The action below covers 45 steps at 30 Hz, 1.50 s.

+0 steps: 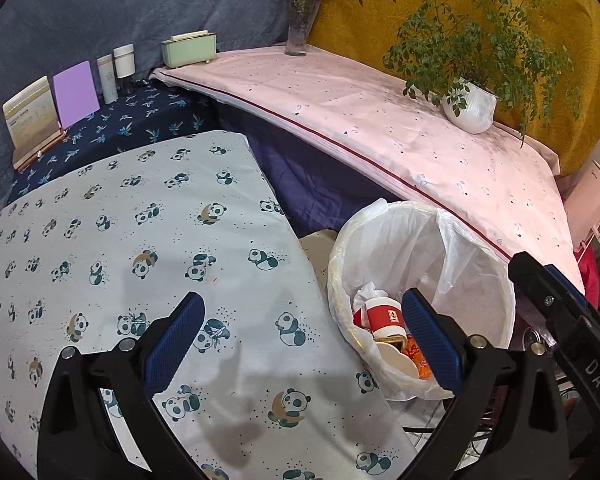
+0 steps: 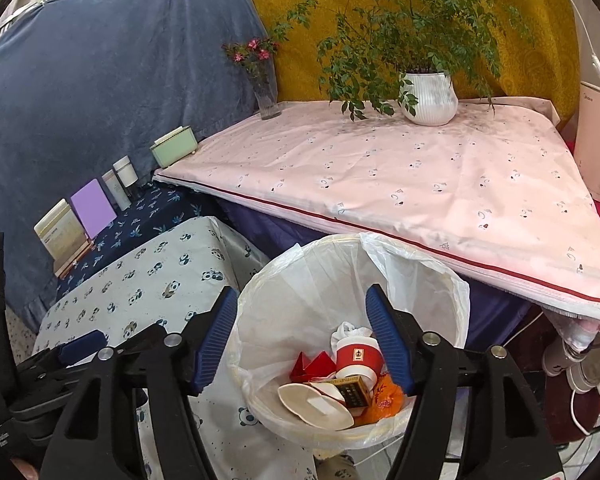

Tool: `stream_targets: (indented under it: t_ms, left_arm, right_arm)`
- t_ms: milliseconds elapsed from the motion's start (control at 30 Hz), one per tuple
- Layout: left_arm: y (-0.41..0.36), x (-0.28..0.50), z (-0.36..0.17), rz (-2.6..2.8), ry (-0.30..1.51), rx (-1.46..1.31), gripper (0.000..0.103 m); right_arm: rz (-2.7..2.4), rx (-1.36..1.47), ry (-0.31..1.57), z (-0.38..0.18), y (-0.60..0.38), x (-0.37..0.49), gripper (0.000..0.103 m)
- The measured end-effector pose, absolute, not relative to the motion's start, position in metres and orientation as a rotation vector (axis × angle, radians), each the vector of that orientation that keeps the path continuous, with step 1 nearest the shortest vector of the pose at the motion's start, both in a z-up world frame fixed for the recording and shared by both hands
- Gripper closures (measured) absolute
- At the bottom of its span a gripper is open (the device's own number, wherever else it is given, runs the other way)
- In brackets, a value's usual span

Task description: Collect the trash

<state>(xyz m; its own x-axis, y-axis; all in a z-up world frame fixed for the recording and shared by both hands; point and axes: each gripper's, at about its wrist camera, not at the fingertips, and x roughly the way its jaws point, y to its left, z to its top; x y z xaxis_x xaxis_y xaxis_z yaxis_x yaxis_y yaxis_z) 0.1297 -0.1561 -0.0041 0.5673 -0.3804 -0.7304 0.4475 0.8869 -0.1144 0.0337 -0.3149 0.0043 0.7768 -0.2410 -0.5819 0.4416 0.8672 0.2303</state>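
A round bin with a white plastic liner (image 2: 416,276) stands on the floor between two covered tables; it also shows in the left wrist view (image 1: 460,240). Inside lie a red and white paper cup (image 2: 358,358), a crumpled white tissue (image 2: 346,332), a red wrapper (image 2: 314,364), a small dark box (image 2: 352,394), an orange wrapper (image 2: 386,398) and a flattened paper plate (image 2: 312,404). My right gripper (image 2: 302,344) is open and empty above the bin. My left gripper (image 1: 304,344) is open and empty over the panda-cloth table (image 1: 120,240), with its right finger over the bin's edge.
A pink-cloth table (image 2: 420,184) carries a potted plant (image 2: 430,98), a glass vase with flowers (image 2: 266,96) and a green box (image 2: 174,146). A dark blue cloth shelf holds bottles (image 2: 120,182), a purple card (image 2: 92,208) and a calendar (image 2: 60,234). A white appliance (image 2: 596,140) stands at the right.
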Motion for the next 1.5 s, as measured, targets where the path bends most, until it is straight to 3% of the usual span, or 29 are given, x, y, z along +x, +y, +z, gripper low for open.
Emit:
stream_targets:
  t_ms: [400,700,867,1500]
  left_arm:
    - [-0.147,0.116,0.003,-0.470,0.805,0.122,0.009]
    - [-0.142,0.104,0.001,-0.466,0.796,0.161,0.009]
    - [-0.138,0.098,-0.002,-0.456,0.798,0.178,0.009]
    - [-0.123,0.079,-0.004,-0.419,0.803,0.206,0.007]
  right_arm:
    - [-0.421,0.295,0.579,0.016,-0.304,0.021,0.020]
    - [-0.448,0.234,0.609,0.019,-0.294,0.012,0.018]
    - [-0.457,0.207,0.627,0.018,-0.289,0.007,0.006]
    - [-0.454,0.139,0.651,0.016,-0.273,-0.012,0.006]
